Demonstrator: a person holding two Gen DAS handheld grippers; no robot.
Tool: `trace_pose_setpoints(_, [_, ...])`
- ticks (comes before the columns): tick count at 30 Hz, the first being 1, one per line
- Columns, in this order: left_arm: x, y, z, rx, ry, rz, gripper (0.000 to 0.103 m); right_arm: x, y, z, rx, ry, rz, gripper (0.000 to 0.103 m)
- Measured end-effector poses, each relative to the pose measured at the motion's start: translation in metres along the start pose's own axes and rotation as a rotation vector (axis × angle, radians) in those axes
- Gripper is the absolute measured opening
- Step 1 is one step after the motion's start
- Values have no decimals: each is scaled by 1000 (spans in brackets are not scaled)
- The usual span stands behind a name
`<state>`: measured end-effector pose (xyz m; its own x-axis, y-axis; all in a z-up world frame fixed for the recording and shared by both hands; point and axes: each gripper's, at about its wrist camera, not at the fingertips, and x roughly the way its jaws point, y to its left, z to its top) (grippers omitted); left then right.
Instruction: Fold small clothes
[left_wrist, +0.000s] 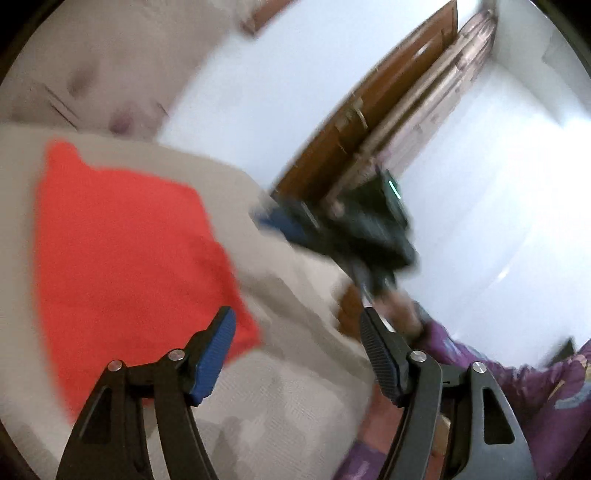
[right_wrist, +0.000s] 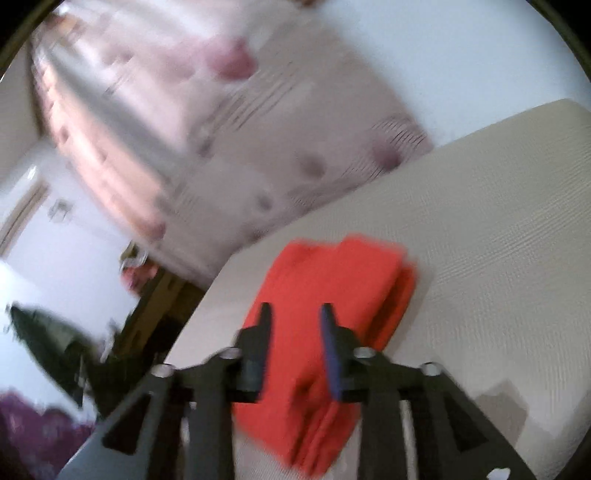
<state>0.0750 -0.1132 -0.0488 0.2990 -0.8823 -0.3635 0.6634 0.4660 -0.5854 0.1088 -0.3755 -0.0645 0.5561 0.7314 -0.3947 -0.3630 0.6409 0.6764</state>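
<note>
Left wrist view, left hand-held gripper spread wide, right hand-held gripper parted, folded red cloth on bed

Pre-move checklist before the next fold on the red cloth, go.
1. Left claw open, holding nothing: ok.
2. Right claw open, holding nothing: ok.
3. Red cloth lying on the beige surface, layered edges visible: ok.
4. Cloth fully on the surface, not overhanging: cannot tell, claws hide the near edge.
5. Image sharp enough to aim a grasp: not ok, both views motion-blurred.
</note>
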Motion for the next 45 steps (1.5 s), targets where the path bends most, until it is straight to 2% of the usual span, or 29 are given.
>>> trace_pose_setpoints(3, [-27,25,0,-12,-38,136,79,-5,18,-38,-27,71,-27,35])
trace_pose_setpoints(6, [-36,54,-9,-54,-11,232,79,3,25,-67,-53,126,-98,35])
trace_pose_setpoints(10, [-30,68,-22,-82,26,278,79,16,21,-81,-41,167,-150,35])
trace_pose_setpoints(12, [-27,69,-26,-87,31,276,79,20,20,-81,-48,178,-168,33])
trace_pose_setpoints(13, [-26,69,-26,-84,31,275,79,21,21,-81,-58,183,-169,28])
trace_pose_setpoints(14, [-26,69,-26,-82,32,279,79,25,24,-82,-80,200,-199,13])
trace_pose_setpoints(15, [-27,69,-27,-83,34,279,79,28,25,-83,-86,218,-226,7])
trace_pose_setpoints(21, [-31,79,-27,-128,14,269,79,15,29,-88,-56,210,-246,4])
trace_pose_setpoints(25, [-33,85,-29,-163,1,266,79,12,30,-94,-75,253,-308,3])
trace_pose_setpoints(29, [-34,88,-28,-174,8,273,79,10,20,-93,-45,267,-319,1])
trace_pose_setpoints(31, [-34,84,-29,-163,9,272,79,6,13,-95,-26,272,-329,1])
trace_pose_setpoints(33, [-31,82,-28,-148,17,271,79,-5,10,-94,-1,229,-293,1])
trace_pose_setpoints(35, [-28,79,-27,-139,21,272,79,-15,14,-91,0,196,-290,9])
trace_pose_setpoints(36, [-26,78,-27,-139,22,272,79,-20,18,-88,-5,173,-289,9])
trace_pose_setpoints(38, [-24,79,-27,-145,26,272,79,-27,29,-82,-6,133,-240,14])
trace_pose_setpoints(39, [-25,81,-27,-149,26,272,79,-25,34,-79,-21,140,-238,20])
trace_pose_setpoints(40, [-25,81,-27,-154,24,272,79,-20,38,-79,-38,154,-245,21])
trace_pose_setpoints(45, [-28,89,-28,-182,11,270,79,10,40,-84,-60,225,-253,21])
